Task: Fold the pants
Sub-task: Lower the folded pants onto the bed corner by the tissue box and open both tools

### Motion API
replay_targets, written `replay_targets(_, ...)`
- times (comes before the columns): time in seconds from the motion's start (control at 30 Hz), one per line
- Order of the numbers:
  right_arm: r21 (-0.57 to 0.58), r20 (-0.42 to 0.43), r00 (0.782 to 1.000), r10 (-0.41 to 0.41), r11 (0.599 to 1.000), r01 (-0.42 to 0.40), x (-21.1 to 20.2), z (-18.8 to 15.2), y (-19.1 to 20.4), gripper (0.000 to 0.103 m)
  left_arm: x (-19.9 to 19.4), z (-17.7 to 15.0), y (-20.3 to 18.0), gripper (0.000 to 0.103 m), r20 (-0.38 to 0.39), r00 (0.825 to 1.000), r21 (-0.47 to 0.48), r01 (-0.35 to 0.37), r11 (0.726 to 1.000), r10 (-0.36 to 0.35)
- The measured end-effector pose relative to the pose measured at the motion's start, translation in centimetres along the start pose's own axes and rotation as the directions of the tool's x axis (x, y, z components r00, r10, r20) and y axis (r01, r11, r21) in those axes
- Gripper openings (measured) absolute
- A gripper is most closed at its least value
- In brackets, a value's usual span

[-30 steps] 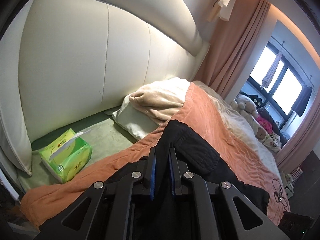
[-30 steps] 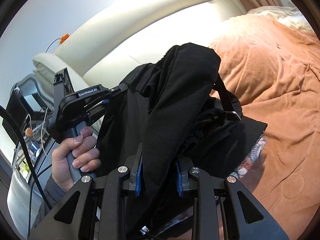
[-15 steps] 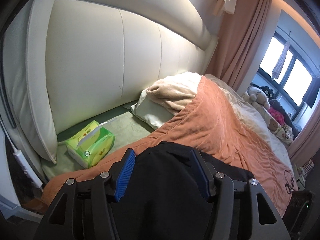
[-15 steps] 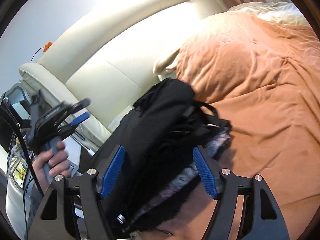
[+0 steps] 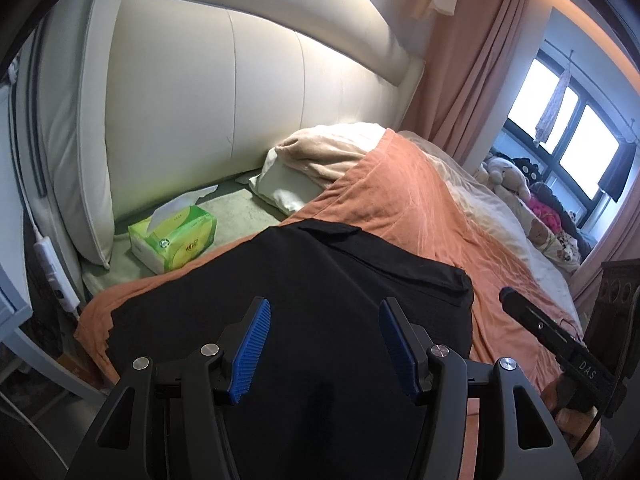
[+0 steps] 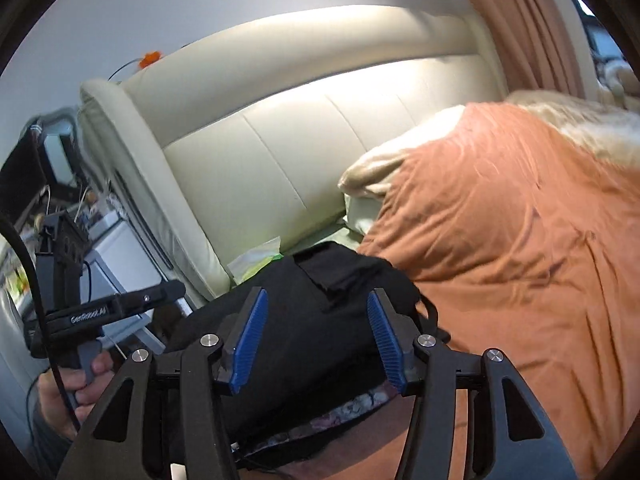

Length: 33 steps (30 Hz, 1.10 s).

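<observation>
Left wrist view: black pants (image 5: 320,280), folded into a compact bundle, lying on the orange blanket (image 5: 400,196) near the bed's near edge. Left gripper (image 5: 324,340), blue pads spread apart above the bundle, nothing pinched. Right gripper (image 5: 536,324) at the right margin, seen side-on, held in a hand (image 5: 576,420).

Green tissue box (image 5: 176,240) on the green sheet by the cream headboard (image 5: 240,92). Pillow (image 5: 288,188) under a beige throw. Stuffed toys (image 5: 516,176) by the window. Peach curtain (image 5: 472,60).

Right wrist view: right gripper (image 6: 316,332), blue pads apart and closing, not pressing the pants (image 6: 320,320) beneath them; patterned fabric showing at the bundle's lower edge. Left gripper (image 6: 120,304) at left, side-on, in a hand (image 6: 80,384). Orange blanket (image 6: 520,240) at right, blurred.
</observation>
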State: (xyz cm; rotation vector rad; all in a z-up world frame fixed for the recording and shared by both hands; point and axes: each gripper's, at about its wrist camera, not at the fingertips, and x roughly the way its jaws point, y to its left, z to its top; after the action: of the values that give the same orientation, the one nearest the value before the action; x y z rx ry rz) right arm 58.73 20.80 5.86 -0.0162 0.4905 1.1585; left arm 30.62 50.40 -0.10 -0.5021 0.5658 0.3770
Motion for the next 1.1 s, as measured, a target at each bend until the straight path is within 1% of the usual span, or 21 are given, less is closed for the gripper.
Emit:
replay_targets(0.07, -0.092, -0.004, 1.000, 0.006, 0.996, -0.007, 0.7, 0.4, 0.8, 0.050, 0.3, -1.0, 0.3, 0.059, -0.013, 1.000, -0.019, -0.011, 1.000, 0.011)
replay_targets(0.13, -0.147, -0.009, 1.000, 0.003, 0.989, -0.004, 1.4, 0.6, 1.2, 0.050, 0.7, -2.1, 0.8, 0.059, -0.030, 1.000, -0.049, -0.008, 0.999, 0.007)
replay_targets(0.23, -0.166, -0.039, 0.999, 0.012, 0.986, -0.019, 3.6, 0.9, 0.9, 0.050, 1.4, -3.2, 1.0, 0.059, -0.025, 0.999, -0.046, -0.033, 0.998, 0.032)
replay_targets(0.27, -0.175, -0.051, 0.999, 0.015, 0.984, -0.023, 4.3, 0.8, 1.1, 0.049, 1.7, -3.4, 1.1, 0.059, -0.025, 0.999, -0.038, -0.040, 0.998, 0.039)
replay_targets(0.3, -0.183, -0.061, 0.998, 0.024, 0.982, -0.035, 5.4, 0.9, 0.9, 0.041, 2.4, -3.7, 1.2, 0.059, -0.034, 0.998, -0.035, -0.046, 0.998, 0.045)
replay_targets(0.4, -0.241, -0.105, 0.994, 0.012, 0.970, -0.037, 8.3, 0.6, 0.8, 0.029, 3.9, -4.2, 1.9, 0.059, -0.054, 0.998, -0.050, -0.043, 0.998, 0.040)
replay_targets(0.5, -0.274, -0.124, 0.992, -0.013, 0.961, -0.022, 10.4, 0.4, -0.3, 0.028, 4.3, -4.5, 1.7, 0.059, -0.046, 0.998, -0.037, -0.036, 0.999, 0.034)
replay_targets(0.6, -0.266, -0.159, 0.986, -0.043, 0.964, 0.000, 12.1, -0.1, -2.2, 0.023, 4.8, -4.4, 1.1, 0.059, -0.060, 0.998, -0.017, -0.028, 0.999, 0.027)
replay_targets(0.7, -0.205, -0.181, 0.983, -0.027, 0.979, -0.011, 12.7, -0.8, -3.8, 0.023, 5.1, -4.4, 0.3, 0.059, -0.070, 0.997, 0.006, -0.038, 0.999, 0.038)
replay_targets(0.77, -0.195, -0.182, 0.983, -0.033, 0.981, -0.003, 12.8, -1.3, -4.2, 0.023, 5.2, -4.5, -0.1, 0.059, -0.075, 0.996, 0.018, -0.044, 0.999, 0.045)
replay_targets(0.93, -0.208, -0.168, 0.984, -0.059, 0.978, 0.023, 11.2, -1.5, -3.2, 0.023, 4.5, -5.2, -0.7, 0.059, -0.081, 0.995, 0.039, -0.056, 0.998, 0.059)
replay_targets(0.97, -0.211, -0.167, 0.985, -0.046, 0.977, 0.010, 10.9, -1.6, -2.8, 0.026, 4.4, -5.2, -0.7, 0.059, -0.083, 0.995, 0.037, -0.052, 0.998, 0.055)
replay_targets(1.0, -0.217, -0.175, 0.984, -0.028, 0.976, -0.010, 10.5, -1.7, -2.4, 0.026, 4.1, -5.3, -0.7, 0.059, -0.084, 0.995, 0.033, -0.047, 0.998, 0.050)
replay_targets(1.03, -0.223, -0.179, 0.983, -0.031, 0.975, -0.009, 10.1, -1.9, -2.2, 0.026, 3.9, -5.4, -0.7, 0.059, -0.085, 0.995, 0.030, -0.044, 0.999, 0.046)
replay_targets(1.1, -0.250, -0.193, 0.979, -0.064, 0.968, 0.014, 9.8, -2.2, -1.8, 0.026, 3.3, -5.8, -0.9, 0.059, -0.085, 0.995, 0.033, -0.048, 0.998, 0.050)
